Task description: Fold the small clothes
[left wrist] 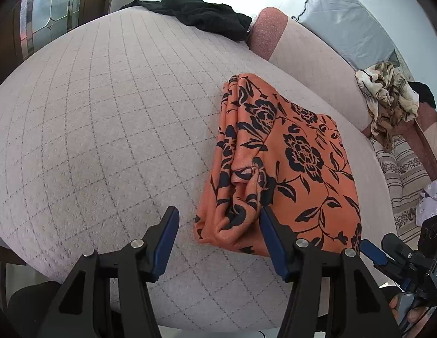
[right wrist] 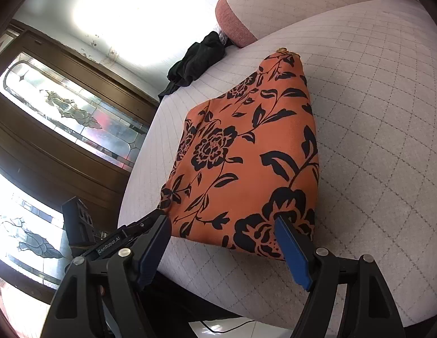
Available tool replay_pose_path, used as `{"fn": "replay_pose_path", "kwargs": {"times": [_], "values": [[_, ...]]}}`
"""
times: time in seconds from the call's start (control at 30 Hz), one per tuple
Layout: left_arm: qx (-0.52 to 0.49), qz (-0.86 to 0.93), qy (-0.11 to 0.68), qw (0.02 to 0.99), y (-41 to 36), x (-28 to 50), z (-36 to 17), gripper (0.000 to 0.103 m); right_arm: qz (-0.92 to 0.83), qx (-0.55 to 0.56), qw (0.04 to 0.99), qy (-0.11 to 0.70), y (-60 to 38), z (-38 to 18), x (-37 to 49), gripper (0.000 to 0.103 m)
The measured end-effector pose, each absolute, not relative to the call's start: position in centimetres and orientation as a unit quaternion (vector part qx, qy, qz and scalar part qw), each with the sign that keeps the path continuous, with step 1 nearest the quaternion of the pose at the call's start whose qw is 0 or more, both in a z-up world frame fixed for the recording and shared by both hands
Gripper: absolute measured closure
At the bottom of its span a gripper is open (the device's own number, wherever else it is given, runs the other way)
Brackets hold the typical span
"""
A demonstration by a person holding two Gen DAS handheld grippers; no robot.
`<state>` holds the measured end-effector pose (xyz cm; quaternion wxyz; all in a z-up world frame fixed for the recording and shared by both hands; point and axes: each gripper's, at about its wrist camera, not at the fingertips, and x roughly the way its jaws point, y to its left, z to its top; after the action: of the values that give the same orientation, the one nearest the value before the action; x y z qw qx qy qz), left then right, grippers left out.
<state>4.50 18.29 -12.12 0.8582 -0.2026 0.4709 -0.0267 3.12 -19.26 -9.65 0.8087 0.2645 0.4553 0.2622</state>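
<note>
Orange garment with a black flower print lies folded into a thick, roughly rectangular bundle on the quilted pale cushion, towards the cushion's near edge. Its left side, as the left wrist view shows it, is a stack of rolled, loose folds; the top face is fairly flat.

Left gripper: jaws stand apart, nothing clamped. The blue pad of one finger sits at the garment's near corner, seemingly just touching or overlapping the cloth; the fisheye angle makes contact hard to judge. The other finger is over bare cushion.

Right gripper: jaws wide, nothing held. Both fingers are at the garment's near edge, one blue pad in front of the printed cloth, the other by the left corner. The pads do not press on the fabric.

In the right wrist view the tip of the left gripper shows at the garment's left near corner.

Black cloth lies crumpled at the far end of the cushion, well apart from the garment, beside a pink bolster. A patterned beige cloth hangs over the backrest at the right. A wooden door with leaded glass stands beyond the cushion.
</note>
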Motion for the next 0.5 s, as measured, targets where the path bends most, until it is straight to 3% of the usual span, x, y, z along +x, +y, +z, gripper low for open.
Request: {"fn": "replay_pose_path", "kwargs": {"times": [0.5], "values": [[-0.192, -0.024, 0.461, 0.866, 18.50, 3.99, -11.96, 0.042, 0.249, 0.263, 0.814, 0.454, -19.80, -9.63, 2.11, 0.025]]}}
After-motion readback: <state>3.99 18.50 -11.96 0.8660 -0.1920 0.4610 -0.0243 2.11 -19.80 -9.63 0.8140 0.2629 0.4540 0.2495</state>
